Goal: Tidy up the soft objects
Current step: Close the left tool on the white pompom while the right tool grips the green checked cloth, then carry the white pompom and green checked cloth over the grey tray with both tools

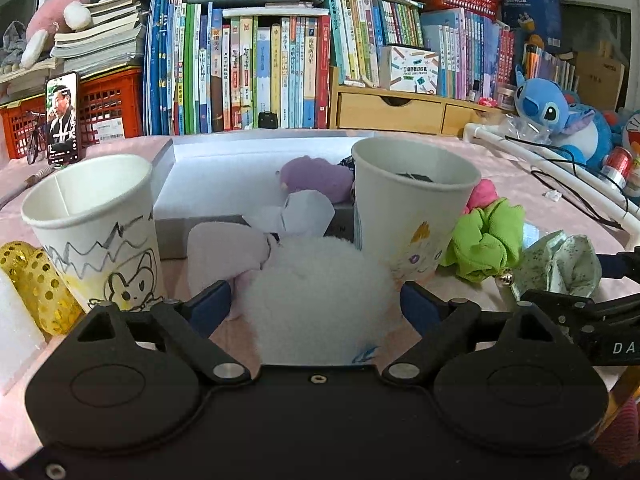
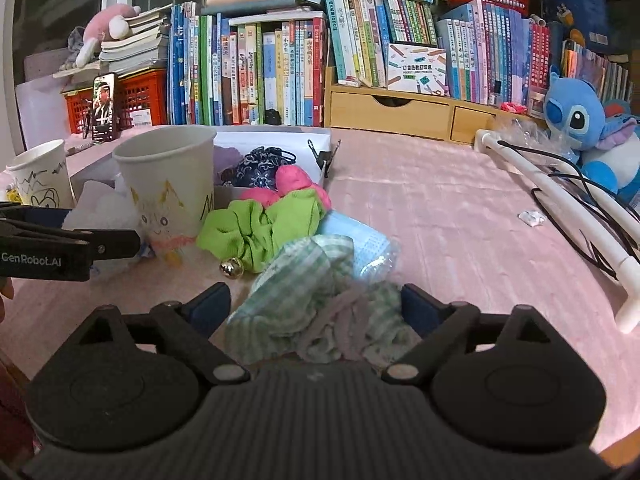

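Note:
My left gripper (image 1: 316, 304) is open around a fluffy white plush (image 1: 320, 300) that lies on the pink table between two drawn-on paper cups (image 1: 96, 228) (image 1: 412, 208). My right gripper (image 2: 316, 304) is open around a green striped cloth (image 2: 316, 320). A green scrunchie (image 2: 260, 232) with a small bell, a pink soft piece (image 2: 296, 182) and a blue packet (image 2: 360, 248) lie just beyond it. A white box (image 1: 248, 168) behind the cups holds a purple plush (image 1: 316, 178) and a dark patterned pouch (image 2: 260, 168).
Books, red crates and a wooden drawer unit (image 1: 400, 112) line the back. A phone (image 1: 62, 118) stands at the left. A Stitch plush (image 2: 592, 128), a white tube frame (image 2: 560, 200) and black cables lie at the right. A gold dotted item (image 1: 36, 280) sits by the left cup.

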Available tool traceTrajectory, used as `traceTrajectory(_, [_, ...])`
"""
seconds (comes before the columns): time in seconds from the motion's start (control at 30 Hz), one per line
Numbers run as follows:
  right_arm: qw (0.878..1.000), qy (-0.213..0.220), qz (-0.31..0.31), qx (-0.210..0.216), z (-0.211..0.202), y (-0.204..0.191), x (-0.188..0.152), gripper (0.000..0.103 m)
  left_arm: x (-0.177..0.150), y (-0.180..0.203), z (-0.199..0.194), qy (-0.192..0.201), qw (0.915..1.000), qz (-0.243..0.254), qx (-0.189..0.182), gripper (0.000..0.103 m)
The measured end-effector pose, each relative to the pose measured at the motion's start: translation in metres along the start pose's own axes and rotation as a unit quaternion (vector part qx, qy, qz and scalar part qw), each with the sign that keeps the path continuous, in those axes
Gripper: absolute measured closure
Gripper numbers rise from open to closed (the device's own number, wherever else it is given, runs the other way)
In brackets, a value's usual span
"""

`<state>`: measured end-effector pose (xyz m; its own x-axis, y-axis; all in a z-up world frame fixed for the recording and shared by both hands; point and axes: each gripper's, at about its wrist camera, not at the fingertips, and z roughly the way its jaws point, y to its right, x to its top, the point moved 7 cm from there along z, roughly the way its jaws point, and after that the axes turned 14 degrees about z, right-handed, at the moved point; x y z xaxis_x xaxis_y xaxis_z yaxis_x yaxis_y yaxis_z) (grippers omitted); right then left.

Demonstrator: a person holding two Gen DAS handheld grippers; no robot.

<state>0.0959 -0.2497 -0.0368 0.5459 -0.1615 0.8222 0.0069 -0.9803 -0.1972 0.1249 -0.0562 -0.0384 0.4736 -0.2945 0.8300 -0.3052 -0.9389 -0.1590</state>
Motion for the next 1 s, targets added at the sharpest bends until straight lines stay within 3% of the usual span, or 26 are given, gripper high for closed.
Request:
traceTrajectory(0.23, [1.0, 0.002, -0.005, -0.012, -0.004, 0.001, -0.003, 0.031, -0.002, 0.003, -0.001, -0.005, 1.0, 0.006, -0.003, 0.036])
traceTrajectory(0.37, [1.0, 0.01, 0.002, -0.016, -0.009, 0.003, 0.0, 0.043, -0.002, 0.005, -0.007, -0.004, 0.9999, 0.01, -0.004, 0.039])
traceTrajectory(1.0, [0.998, 0.047, 0.004, 0.03, -0.039, -0.019, 0.038, 0.048, 0.041, 0.004, -0.07, 0.043, 0.9969, 0.046, -0.047, 0.04])
